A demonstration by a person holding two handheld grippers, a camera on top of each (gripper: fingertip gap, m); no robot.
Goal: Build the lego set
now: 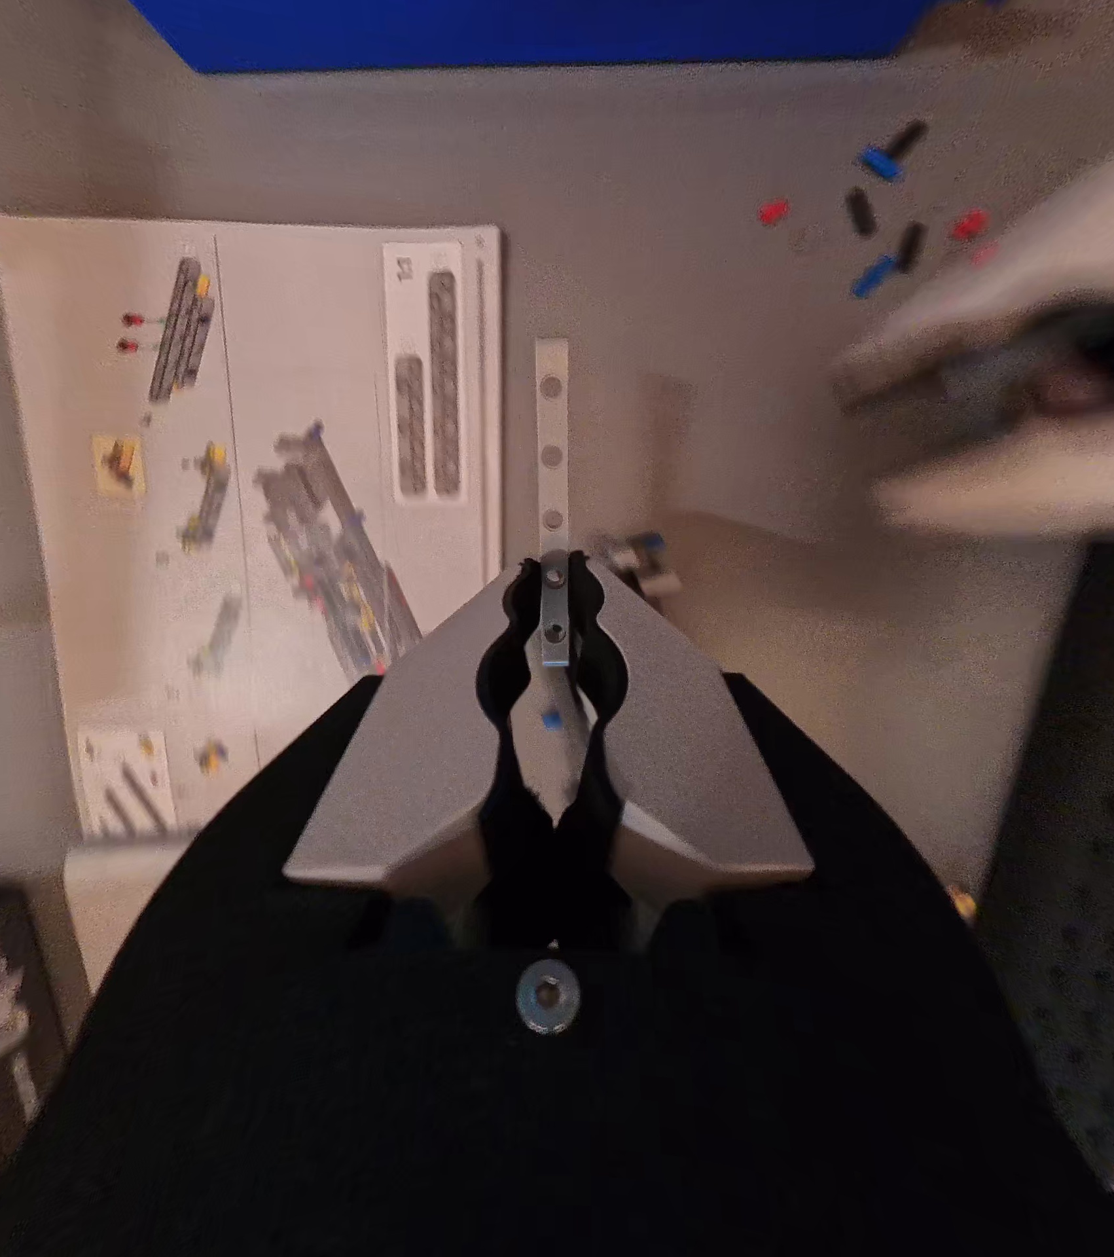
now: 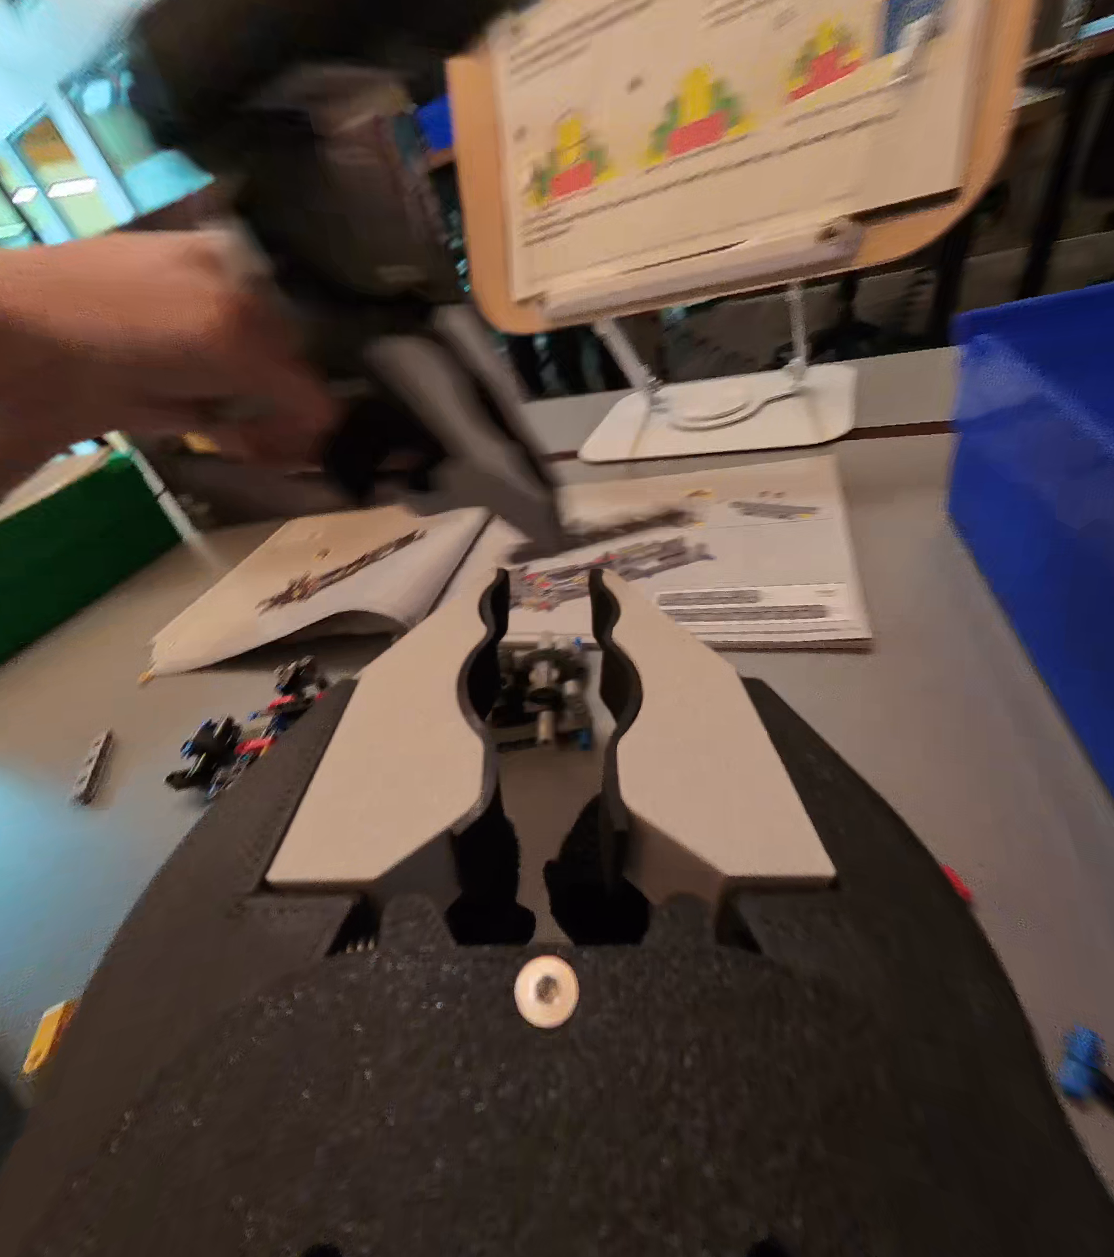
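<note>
Here the left hand-held gripper pinches a grey beam; the right hand-held gripper gapes.

The near end of the grey beam is lying hidden between the left gripper's pads, with only its far stretch showing clear ahead of the tips. To that tool's right, the right gripper is smearing into a pale streak and running off the picture's edge. The instruction booklet at its left is too soft to make out.

Between the right gripper's fingers, a partly built assembly is showing only in a slit, its sides covered. Ahead and left, a hand is blurring, cut off at the edge.
</note>
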